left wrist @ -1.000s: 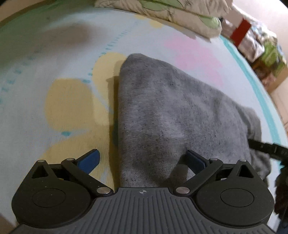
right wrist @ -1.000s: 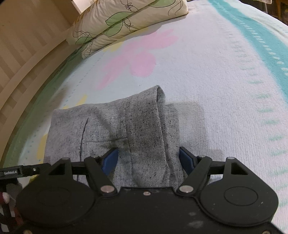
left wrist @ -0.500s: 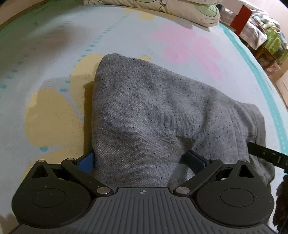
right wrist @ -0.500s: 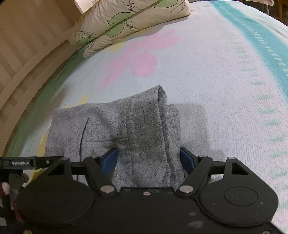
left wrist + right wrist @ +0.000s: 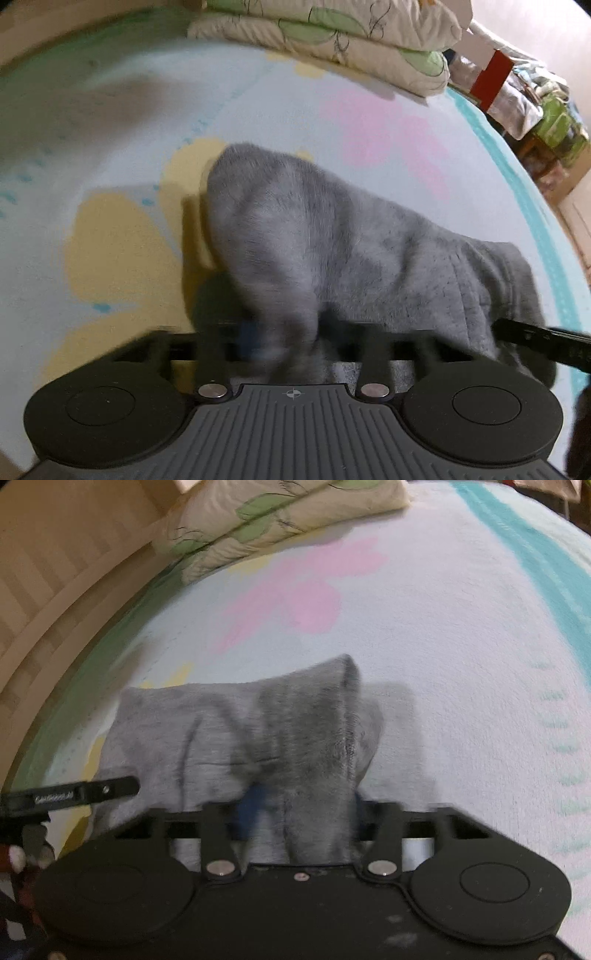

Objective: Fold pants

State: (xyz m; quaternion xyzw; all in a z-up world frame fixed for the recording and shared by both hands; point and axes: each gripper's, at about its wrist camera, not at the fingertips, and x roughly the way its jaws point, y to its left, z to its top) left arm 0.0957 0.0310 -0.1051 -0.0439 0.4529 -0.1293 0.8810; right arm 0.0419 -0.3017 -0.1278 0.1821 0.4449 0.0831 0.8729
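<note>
Lying bunched on a pale terry bedspread (image 5: 122, 122) printed with yellow and pink flowers: heathered grey sweatpants (image 5: 332, 236), already doubled over. Pinched at the near left edge by the black left gripper (image 5: 280, 341), blue pads drawn close together on a raised ridge of cloth, outlines blurred. Further right, gathered between the blue pads (image 5: 251, 805) of the black right gripper (image 5: 301, 810), clamped narrow on a thick fold of the same grey fabric (image 5: 229, 723). Stacked beyond, at the far end of the bed, cream quilted pillows with green leaf print (image 5: 280, 513).
</note>
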